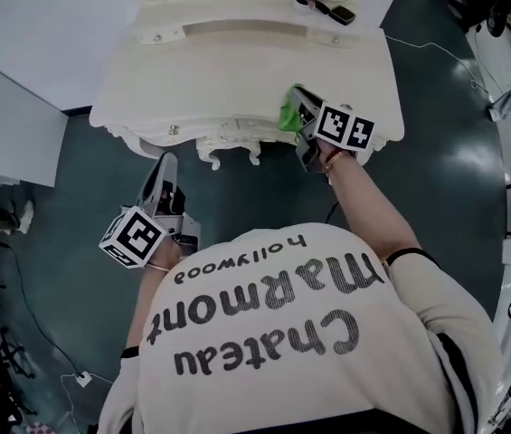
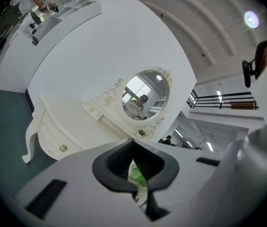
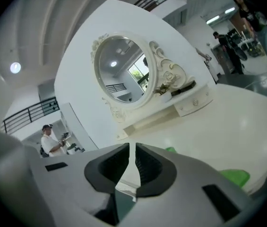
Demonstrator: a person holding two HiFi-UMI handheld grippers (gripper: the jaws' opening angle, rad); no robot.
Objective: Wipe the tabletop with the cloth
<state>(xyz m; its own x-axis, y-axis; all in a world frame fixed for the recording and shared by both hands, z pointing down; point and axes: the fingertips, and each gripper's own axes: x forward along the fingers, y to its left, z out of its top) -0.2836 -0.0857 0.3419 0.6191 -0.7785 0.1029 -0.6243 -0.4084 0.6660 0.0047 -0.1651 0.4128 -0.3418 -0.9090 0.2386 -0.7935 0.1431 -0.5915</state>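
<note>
While the left claw (image 1: 165,172) hangs off the surface (image 1: 237,70), below its front edge in the lower left of the head view, the right claw (image 1: 302,107) sits over the surface's right front corner, right on the green cloth (image 1: 288,114). The cloth is bunched under and just left of that claw's tips. In the right gripper view it pokes out green at the lower right, beneath the jaw body.

The right claw's jaws stand almost together, with only a thin slit through which bare surface shows. No cloth is visible in the slit, so I can't tell whether the cloth is pinched lower down or only pressed flat. The left claw's jaws meet at the tips and seem to hold nothing. A sliver of green shows through the gap behind them, likely the cloth beyond.

The surface's long axis runs left to right in the head view, and most of it lies left of the cloth. The right hand is clearly the nearer one, so the wipe probably calls for a leftward sweep.
</note>
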